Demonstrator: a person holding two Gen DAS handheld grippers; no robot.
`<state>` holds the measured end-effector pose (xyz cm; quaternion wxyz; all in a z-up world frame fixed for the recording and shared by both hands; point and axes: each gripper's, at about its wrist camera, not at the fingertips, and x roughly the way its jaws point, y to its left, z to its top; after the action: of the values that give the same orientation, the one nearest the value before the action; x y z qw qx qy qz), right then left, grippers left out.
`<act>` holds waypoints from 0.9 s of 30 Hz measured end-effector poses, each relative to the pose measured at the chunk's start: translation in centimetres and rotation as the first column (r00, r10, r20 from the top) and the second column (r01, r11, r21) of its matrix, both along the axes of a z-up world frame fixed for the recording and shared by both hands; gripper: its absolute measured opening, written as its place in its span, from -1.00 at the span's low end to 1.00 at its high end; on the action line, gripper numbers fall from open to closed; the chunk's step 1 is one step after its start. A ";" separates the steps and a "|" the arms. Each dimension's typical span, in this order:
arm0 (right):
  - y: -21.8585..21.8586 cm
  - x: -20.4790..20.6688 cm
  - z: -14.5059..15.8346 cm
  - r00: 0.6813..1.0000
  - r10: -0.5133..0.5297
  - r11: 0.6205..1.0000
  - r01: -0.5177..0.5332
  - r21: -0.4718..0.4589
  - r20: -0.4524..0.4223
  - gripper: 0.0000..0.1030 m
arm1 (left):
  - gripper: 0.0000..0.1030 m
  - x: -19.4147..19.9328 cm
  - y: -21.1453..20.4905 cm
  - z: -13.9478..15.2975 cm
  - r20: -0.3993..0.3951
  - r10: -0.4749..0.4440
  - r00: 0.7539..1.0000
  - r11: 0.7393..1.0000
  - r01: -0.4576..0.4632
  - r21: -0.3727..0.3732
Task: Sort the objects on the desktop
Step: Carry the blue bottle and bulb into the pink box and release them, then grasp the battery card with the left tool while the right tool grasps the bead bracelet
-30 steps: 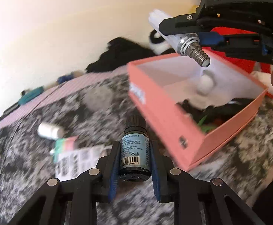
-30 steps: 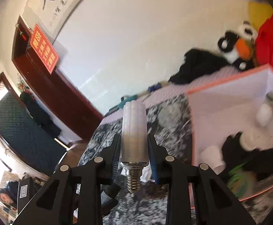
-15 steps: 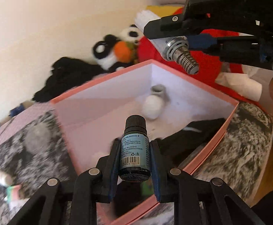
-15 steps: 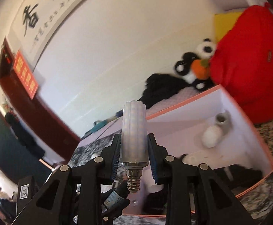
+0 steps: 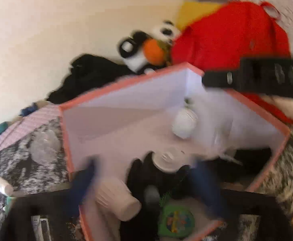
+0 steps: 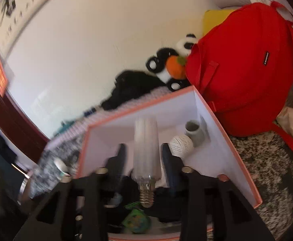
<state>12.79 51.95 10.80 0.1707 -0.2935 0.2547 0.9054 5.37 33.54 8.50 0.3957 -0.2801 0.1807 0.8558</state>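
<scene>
Pink box [image 6: 216, 120] rim under both opening grippers, bulb [image 6: 146, 150] between right jaws

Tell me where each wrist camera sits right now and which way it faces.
Left wrist: on the left gripper, angled down into the pink box; its blurred jaws are opening, and the right gripper crosses top right.
Right wrist: on the right gripper, facing the box's far corner; jaws opening around the LED bulb.
Shared: box, white ball, panda plush, red backpack.
</scene>
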 end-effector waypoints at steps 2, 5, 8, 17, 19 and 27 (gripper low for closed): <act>-0.4 -0.1 0.0 1.000 -0.017 0.999 0.016 0.029 0.006 0.80 | 0.96 -0.1 -0.4 0.6 -0.008 0.019 1.000 0.999 -0.019 0.029; -0.9 -0.2 0.5 1.000 -0.022 0.998 0.022 0.063 0.009 0.80 | 0.96 -0.4 -0.9 0.9 -0.017 0.043 0.999 0.999 -0.043 0.034; -1.3 -0.3 0.8 1.000 -0.027 0.998 0.026 0.062 0.011 0.80 | 0.96 -0.8 -1.4 0.8 -0.007 0.064 0.998 0.998 -0.064 0.024; -4.1 -1.2 2.1 1.000 0.003 0.997 -0.003 0.080 0.002 0.80 | 0.96 -1.5 -4.9 1.8 -0.036 0.139 0.990 0.990 -0.138 0.030; -5.2 -1.6 2.4 1.000 0.018 0.996 -0.018 0.089 -0.003 0.80 | 0.96 -1.8 -6.2 2.1 -0.039 0.173 0.984 0.985 -0.172 0.030; -11.2 -4.0 3.7 0.993 0.120 0.986 -0.118 0.120 -0.009 0.80 | 0.96 -4.6 -13.9 2.9 0.005 0.339 0.941 0.940 -0.339 0.043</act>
<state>8.79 40.76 14.53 0.1314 -0.2903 0.1835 0.9299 0.82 19.63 11.35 0.2480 -0.2972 0.1117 0.9153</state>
